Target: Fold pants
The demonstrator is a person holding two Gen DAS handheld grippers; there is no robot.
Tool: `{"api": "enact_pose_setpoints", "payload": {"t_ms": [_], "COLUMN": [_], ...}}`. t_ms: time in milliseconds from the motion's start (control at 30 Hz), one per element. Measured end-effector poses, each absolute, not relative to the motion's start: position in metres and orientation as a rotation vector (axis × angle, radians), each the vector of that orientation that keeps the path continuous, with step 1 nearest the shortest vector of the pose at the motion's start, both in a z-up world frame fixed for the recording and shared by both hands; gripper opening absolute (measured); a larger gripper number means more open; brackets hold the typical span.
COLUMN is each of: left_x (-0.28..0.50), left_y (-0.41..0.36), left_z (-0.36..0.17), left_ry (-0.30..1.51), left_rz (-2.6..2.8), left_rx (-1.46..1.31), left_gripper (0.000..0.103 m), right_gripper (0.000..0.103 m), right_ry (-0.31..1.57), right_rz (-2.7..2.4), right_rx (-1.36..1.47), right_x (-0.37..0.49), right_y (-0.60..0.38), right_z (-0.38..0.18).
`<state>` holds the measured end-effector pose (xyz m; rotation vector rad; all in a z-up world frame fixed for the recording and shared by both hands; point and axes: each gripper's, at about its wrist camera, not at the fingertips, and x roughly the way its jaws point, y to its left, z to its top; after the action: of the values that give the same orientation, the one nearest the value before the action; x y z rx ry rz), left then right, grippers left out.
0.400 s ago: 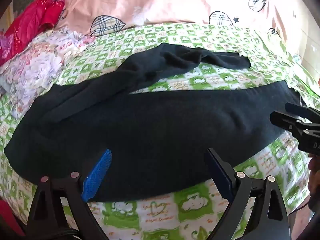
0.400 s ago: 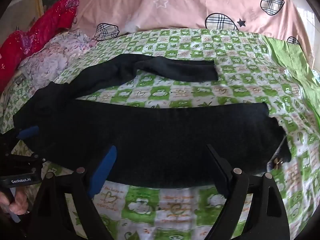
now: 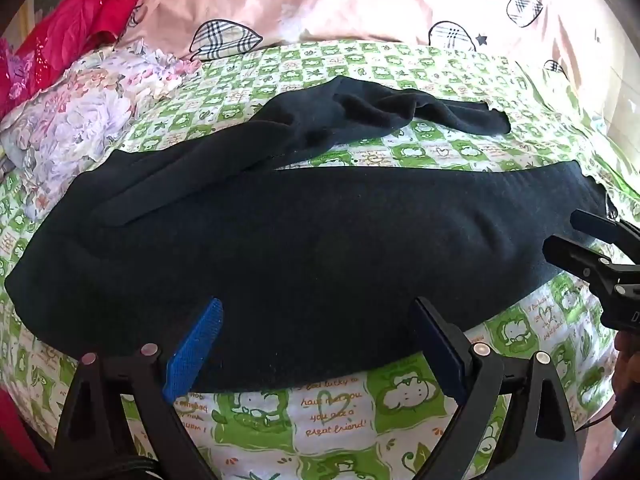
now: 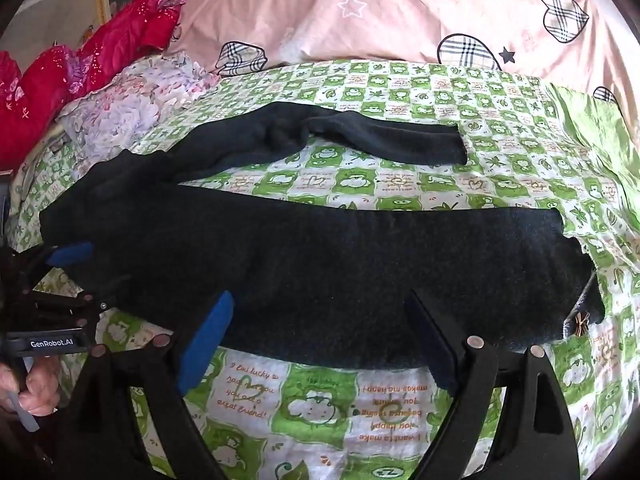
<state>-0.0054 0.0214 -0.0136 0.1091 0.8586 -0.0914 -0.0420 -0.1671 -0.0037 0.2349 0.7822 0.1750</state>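
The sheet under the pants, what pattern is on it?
The sheet has green and white checks with little cartoon animals and writing. The right wrist view shows it best.

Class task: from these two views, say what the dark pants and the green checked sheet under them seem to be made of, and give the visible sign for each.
Pants: probably a soft knit or fleece-like fabric, matte and slightly fuzzy; no sheen, fine specks on the surface, limp rounded folds in the far leg.

Sheet: likely thin woven cotton or a blend, smooth and flat, with crisp printed cartoons and lettering, lying in shallow wrinkles. Exact fibres cannot be told.
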Motion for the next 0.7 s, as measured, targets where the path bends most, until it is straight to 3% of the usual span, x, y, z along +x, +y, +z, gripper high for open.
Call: {"api": "enact_pose_setpoints", "payload": {"t_ms": [700], "left_x": [-0.006], "left_y": [0.016], "left_z": [-0.011], "left_ry": [0.859], "left_rz": [-0.092], "left_rx": [0.116], "left_gripper": [0.095], "right_gripper": [0.088], "right_ry": [0.824], "right_rz": [0.192], "right_rx": [0.271], "right_x": [-0.019], "right_y": [-0.188], "right_z": [-0.015]}}
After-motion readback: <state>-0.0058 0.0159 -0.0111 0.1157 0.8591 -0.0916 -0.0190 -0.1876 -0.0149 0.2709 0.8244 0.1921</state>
